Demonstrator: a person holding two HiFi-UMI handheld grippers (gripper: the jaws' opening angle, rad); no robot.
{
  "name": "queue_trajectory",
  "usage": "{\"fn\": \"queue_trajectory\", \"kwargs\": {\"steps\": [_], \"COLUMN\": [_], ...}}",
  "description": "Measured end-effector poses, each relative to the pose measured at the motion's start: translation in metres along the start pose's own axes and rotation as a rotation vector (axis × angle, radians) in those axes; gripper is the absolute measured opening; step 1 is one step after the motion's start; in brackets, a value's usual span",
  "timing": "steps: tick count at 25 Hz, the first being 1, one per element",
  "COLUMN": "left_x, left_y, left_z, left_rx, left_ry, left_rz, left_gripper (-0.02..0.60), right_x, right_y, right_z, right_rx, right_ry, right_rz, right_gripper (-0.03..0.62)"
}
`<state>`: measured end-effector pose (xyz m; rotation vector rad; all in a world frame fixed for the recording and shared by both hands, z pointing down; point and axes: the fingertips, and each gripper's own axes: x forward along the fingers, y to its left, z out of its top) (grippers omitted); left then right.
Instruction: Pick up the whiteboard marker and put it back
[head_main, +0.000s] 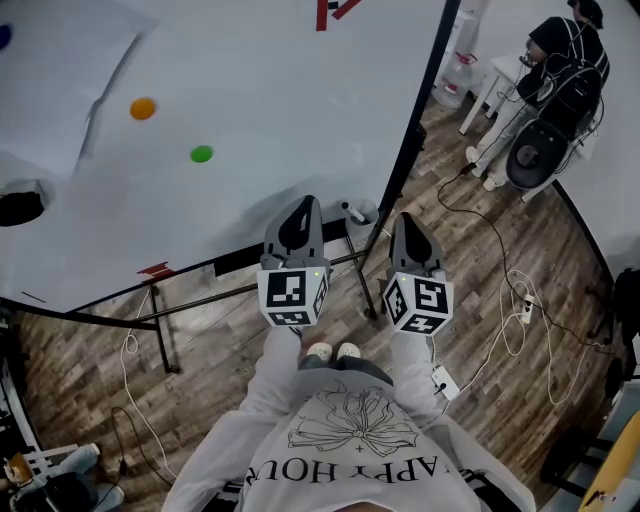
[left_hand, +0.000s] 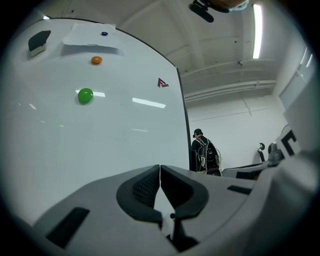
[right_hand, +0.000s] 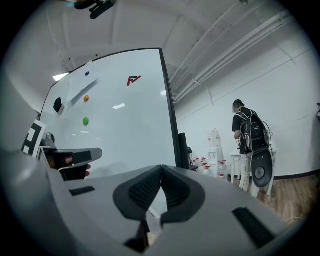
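A big whiteboard (head_main: 260, 90) on a black stand fills the head view. A short pale pen-shaped thing (head_main: 353, 212), perhaps the marker, lies at the board's lower right corner, between my two grippers. My left gripper (head_main: 300, 207) is held level just before the board's bottom edge, jaws shut with nothing in them (left_hand: 160, 167). My right gripper (head_main: 409, 222) hangs beside the board's right post, also shut and empty (right_hand: 161, 167). On the board sit a green magnet (head_main: 202, 154), an orange magnet (head_main: 143, 108), a sheet of paper (head_main: 60, 80) and a black eraser (head_main: 20, 206).
The stand's black bars and legs (head_main: 250, 290) run below the board over a wooden floor. Cables and a power strip (head_main: 445, 381) lie to the right. A person with a backpack (head_main: 565, 60) stands at a white table far right, with water bottles (head_main: 455, 80) nearby.
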<state>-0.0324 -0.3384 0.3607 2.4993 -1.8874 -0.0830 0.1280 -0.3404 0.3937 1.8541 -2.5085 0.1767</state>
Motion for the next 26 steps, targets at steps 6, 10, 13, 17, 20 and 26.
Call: {"fn": "queue_trajectory", "kwargs": {"steps": [6, 10, 13, 17, 20, 26], "left_x": [-0.0017, -0.0019, -0.0017, -0.0024, -0.0025, -0.0024], "left_y": [0.0044, 0.0054, 0.0041, 0.002, 0.0018, 0.003], "left_z": [0.0013, 0.0006, -0.0009, -0.0019, -0.0019, -0.0019], "left_rx": [-0.016, -0.014, -0.009, -0.015, -0.016, -0.013], "left_ry": [0.005, 0.008, 0.014, 0.019, 0.021, 0.025], "left_rz": [0.011, 0.012, 0.01, 0.002, 0.005, 0.01], "left_gripper": [0.008, 0.008, 0.008, 0.008, 0.008, 0.008], "right_x": [-0.0011, 0.0, 0.0011, 0.0016, 0.0016, 0.0017], "right_y": [0.0003, 0.0007, 0.0003, 0.0003, -0.0003, -0.0019], "right_z": [0.0023, 0.0013, 0.0004, 0.0002, 0.0016, 0.0016], "right_rx": [-0.003, -0.007, -0.009, -0.011, -0.011, -0.012], "right_ry": [-0.004, -0.003, -0.002, 0.0, -0.004, -0.007], "right_rz": [-0.006, -0.005, -0.004, -0.003, -0.003, -0.007], "right_gripper": [0.003, 0.003, 0.003, 0.003, 0.003, 0.003]}}
